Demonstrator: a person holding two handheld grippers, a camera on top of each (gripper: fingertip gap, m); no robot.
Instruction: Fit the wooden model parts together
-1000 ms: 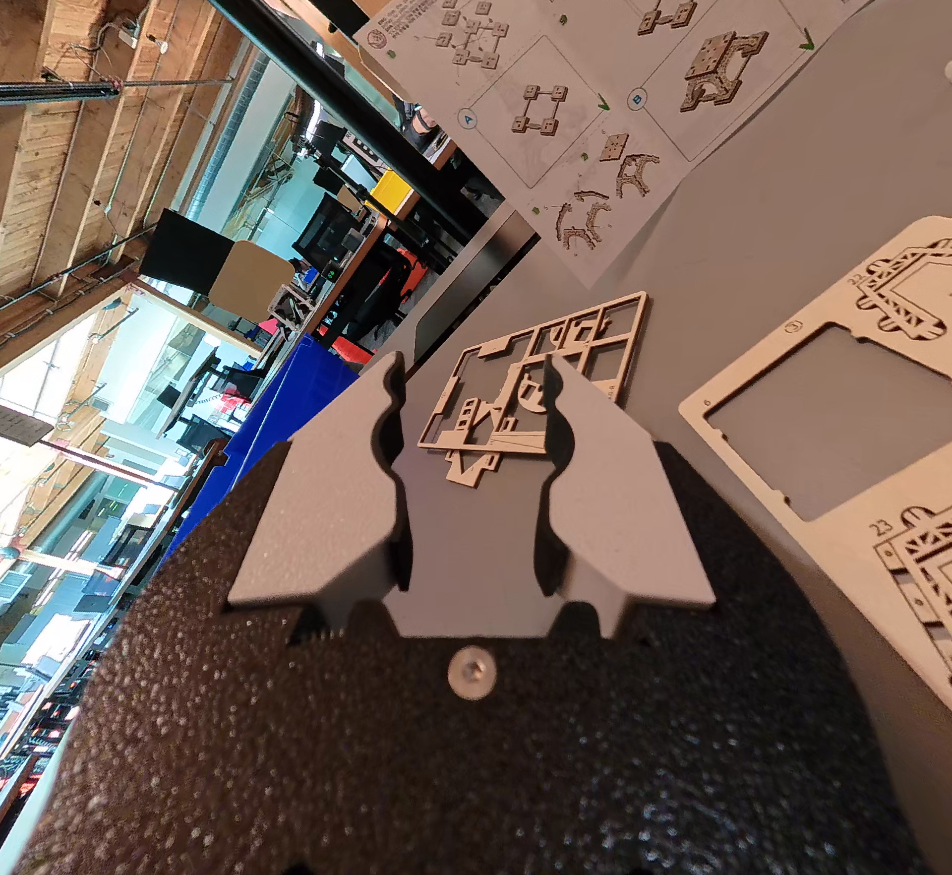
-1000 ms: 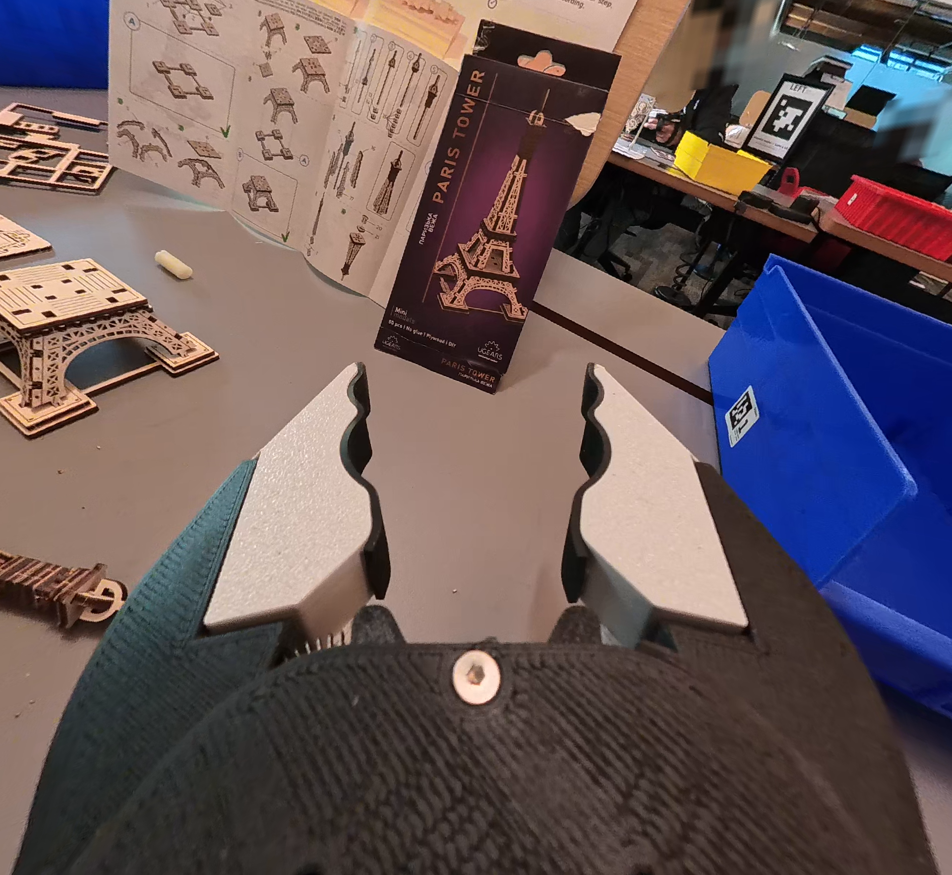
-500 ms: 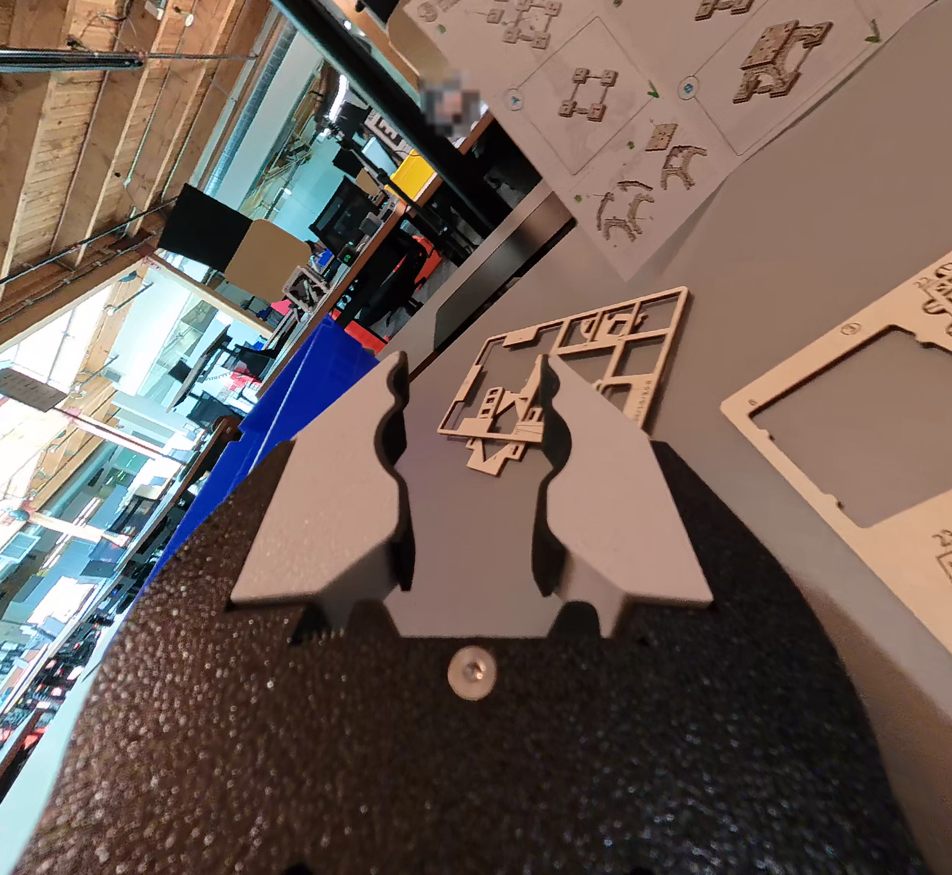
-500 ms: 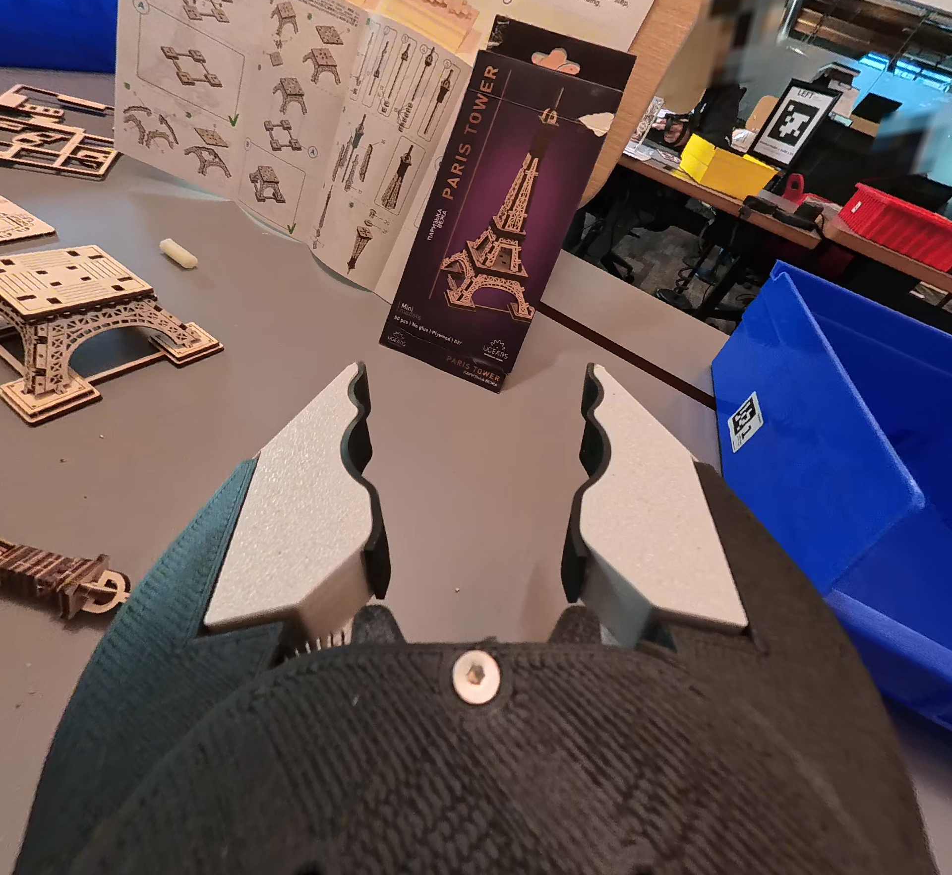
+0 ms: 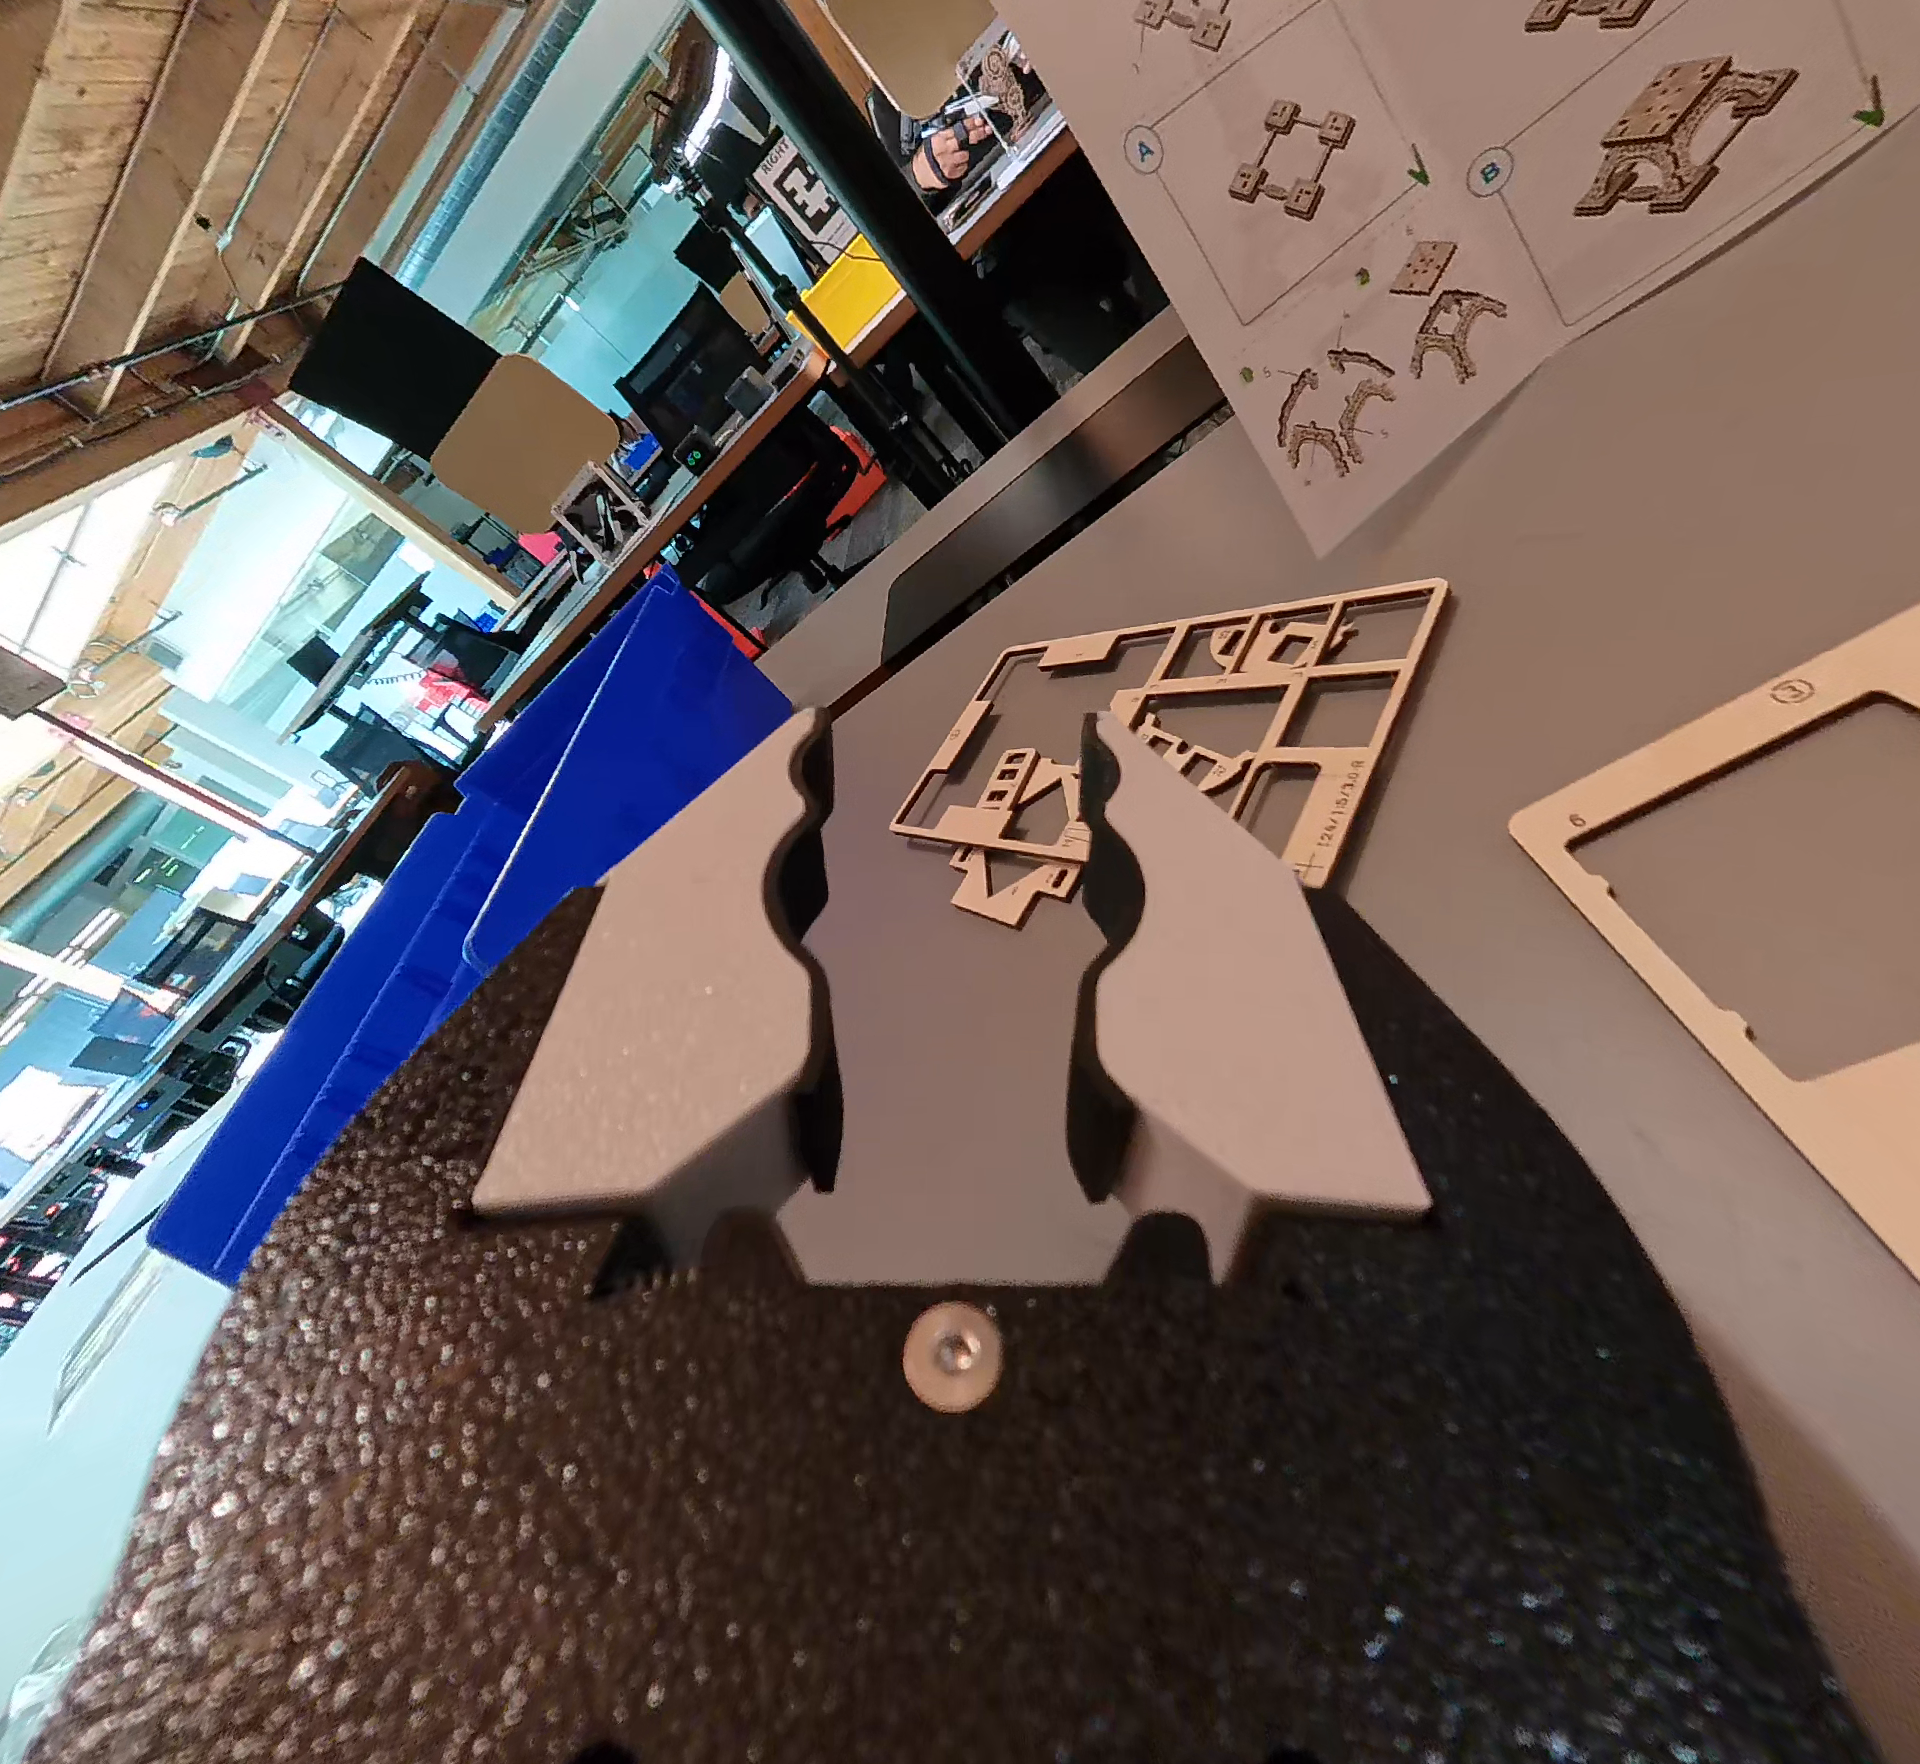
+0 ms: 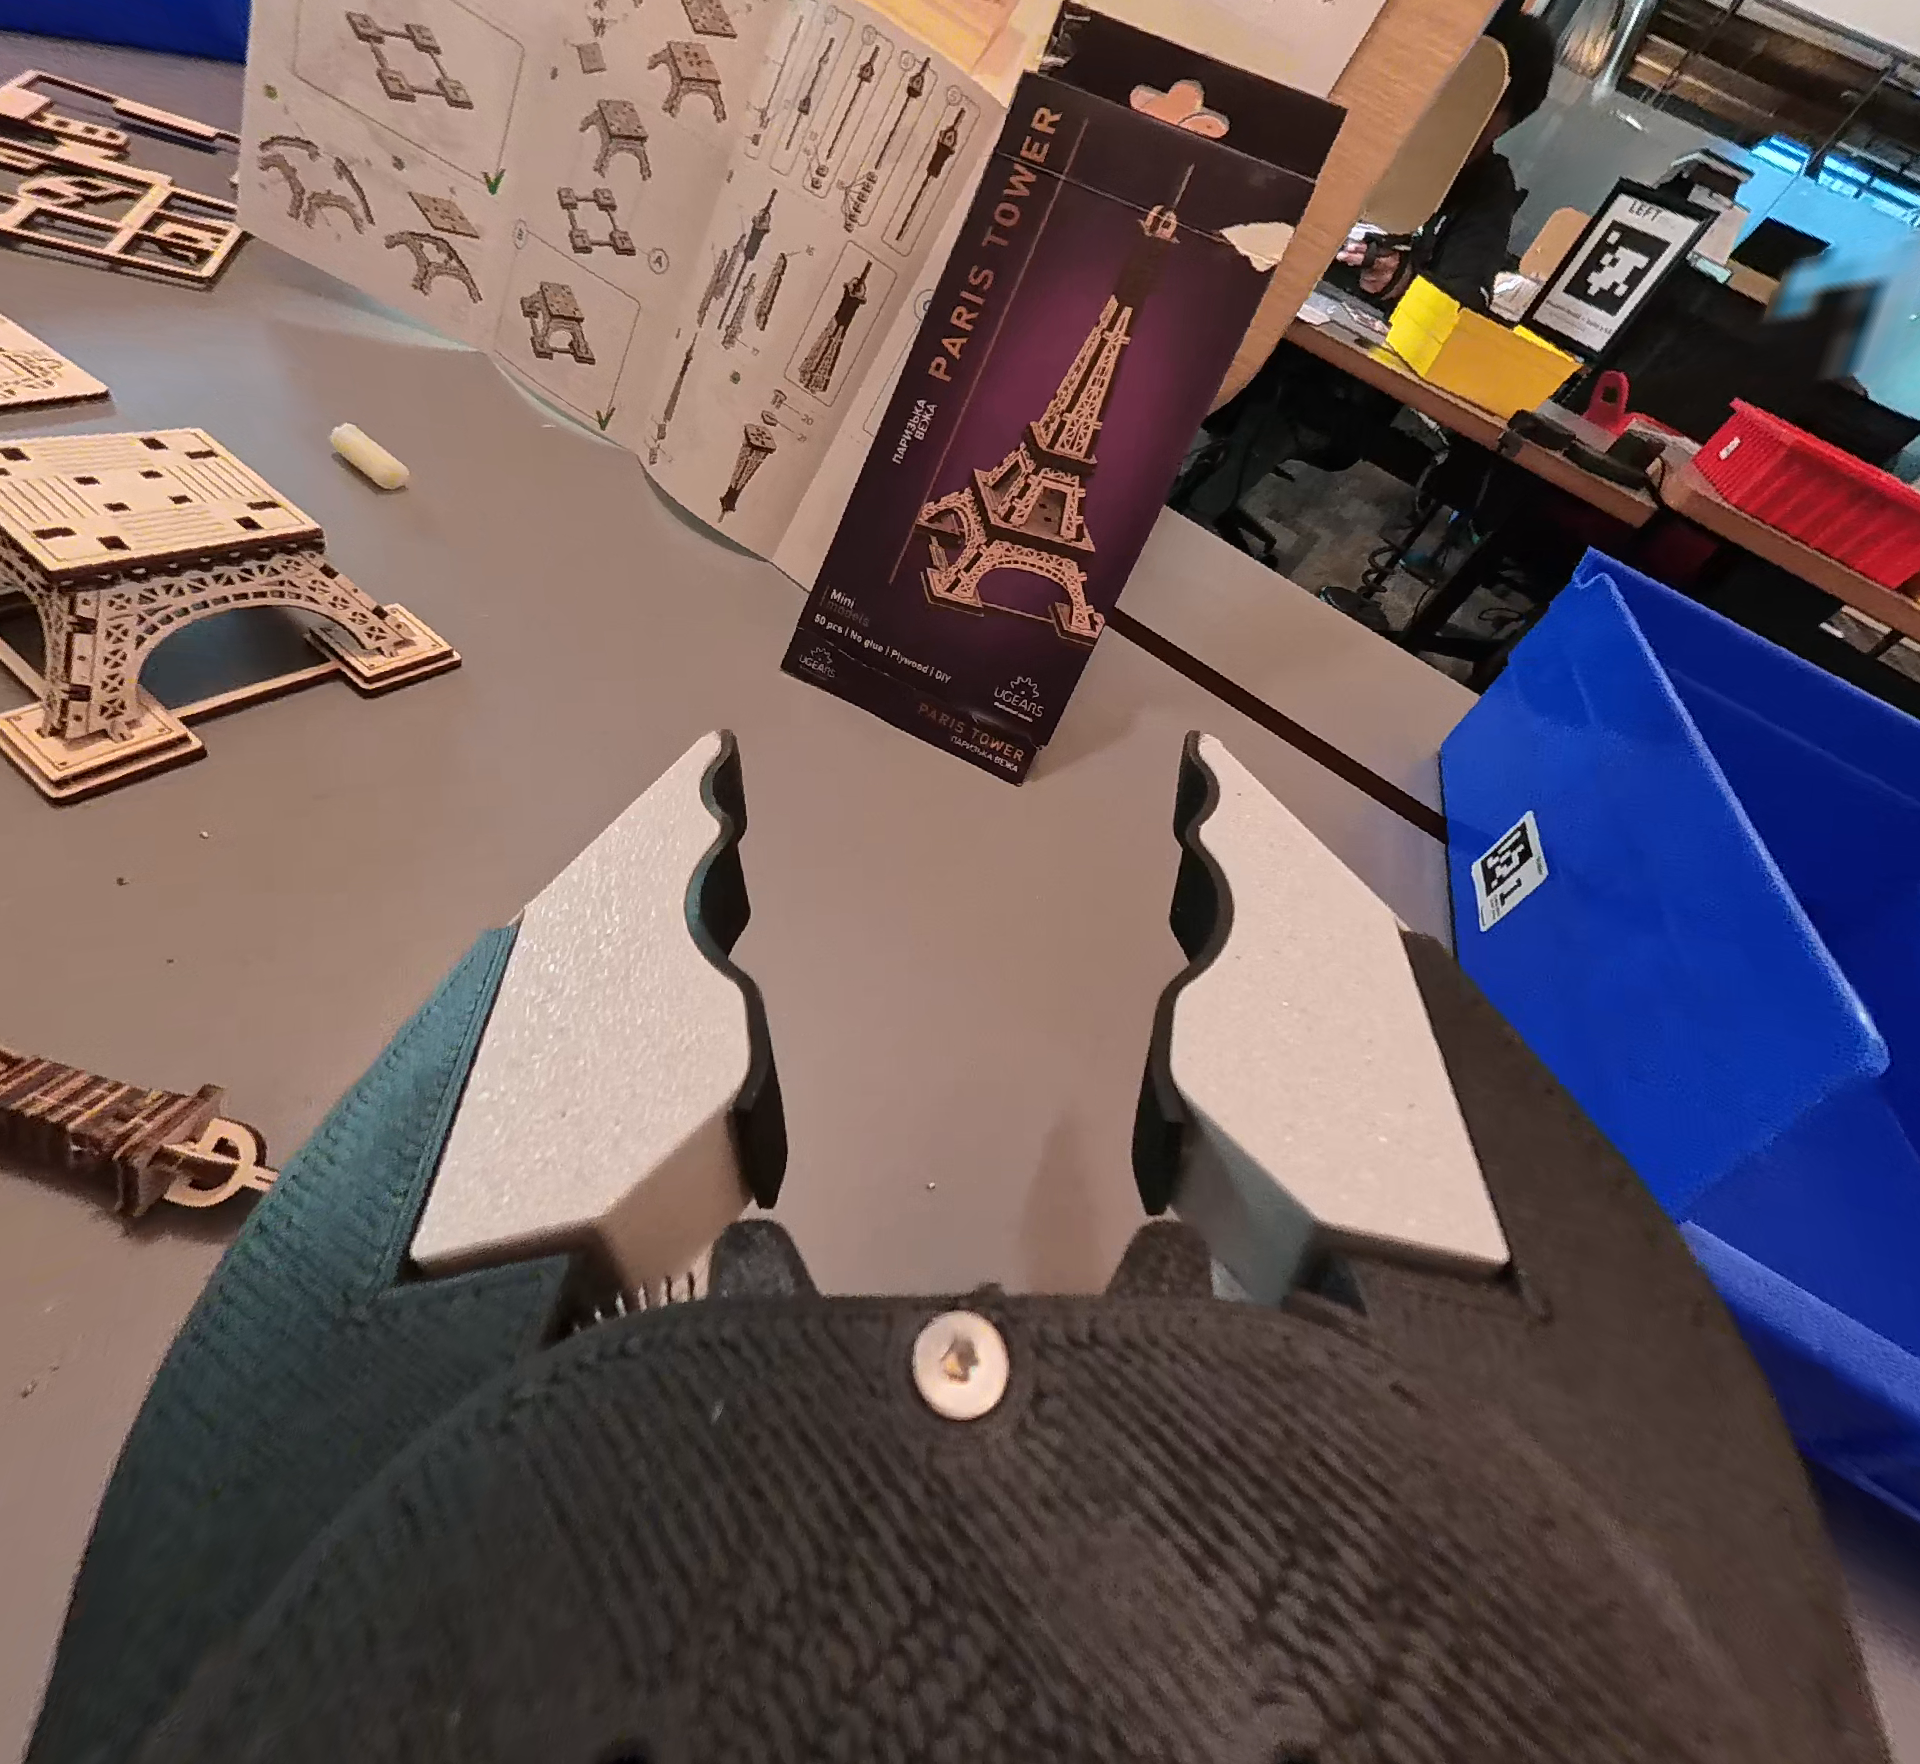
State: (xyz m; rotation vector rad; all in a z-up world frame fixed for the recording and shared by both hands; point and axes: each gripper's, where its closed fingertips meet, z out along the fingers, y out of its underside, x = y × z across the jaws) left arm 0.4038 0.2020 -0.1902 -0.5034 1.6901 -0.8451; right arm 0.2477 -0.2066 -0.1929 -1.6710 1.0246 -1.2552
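done: arched tower base (image 6: 156, 571) stands at 9 o'clock | left: part sheet (image 5: 1195, 738) unpicked | left gripper (image 5: 956, 883), right gripper (image 6: 961, 935) fingers released, empty

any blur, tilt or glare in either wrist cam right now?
Left wrist view: horizon strongly rolled, table slanting, bright windows washed out, claw sharp. Right wrist view: level, evenly lit, tower base crisp, wide-angle bending at edges.

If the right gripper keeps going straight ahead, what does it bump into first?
Probably the dark purple box standing upright on the table. The open right gripper points at its bottom edge, with only bare table between, though depth is hard to judge.
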